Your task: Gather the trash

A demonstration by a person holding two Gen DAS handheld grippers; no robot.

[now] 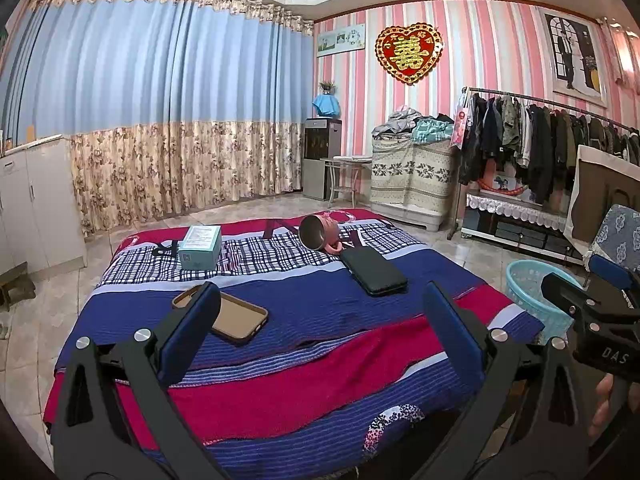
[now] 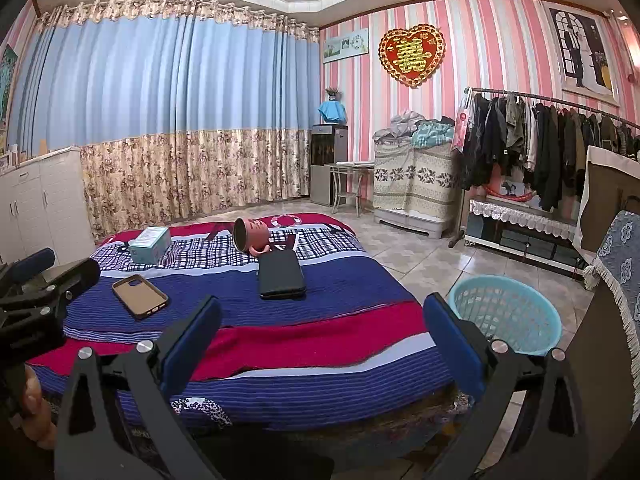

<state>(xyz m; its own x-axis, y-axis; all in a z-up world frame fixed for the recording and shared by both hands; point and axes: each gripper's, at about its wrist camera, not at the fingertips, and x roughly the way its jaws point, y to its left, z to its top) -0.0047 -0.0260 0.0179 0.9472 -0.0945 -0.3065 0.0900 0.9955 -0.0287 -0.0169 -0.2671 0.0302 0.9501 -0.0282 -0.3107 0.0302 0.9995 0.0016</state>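
L gripper [image 1: 320, 320] + R gripper [image 2: 320, 328] both spread, empty, hovering at bed [image 2: 320, 380] near edge to pick | phone case [image 1: 236, 318] near-left | wallet [image 1: 374, 272] mid | box [image 1: 200, 247], cup [image 1: 318, 232] far edge | basket [image 2: 506, 312] on floor by bed's right side, handy for drops

Pink-striped wall [image 2: 500, 60] with red heart ornament [image 2: 412, 55]; blue-and-floral curtains [image 2: 180, 120] left; loaded clothes rack [image 2: 540, 136] right; white cabinet [image 2: 44, 200]; tiled floor [image 2: 416, 256].
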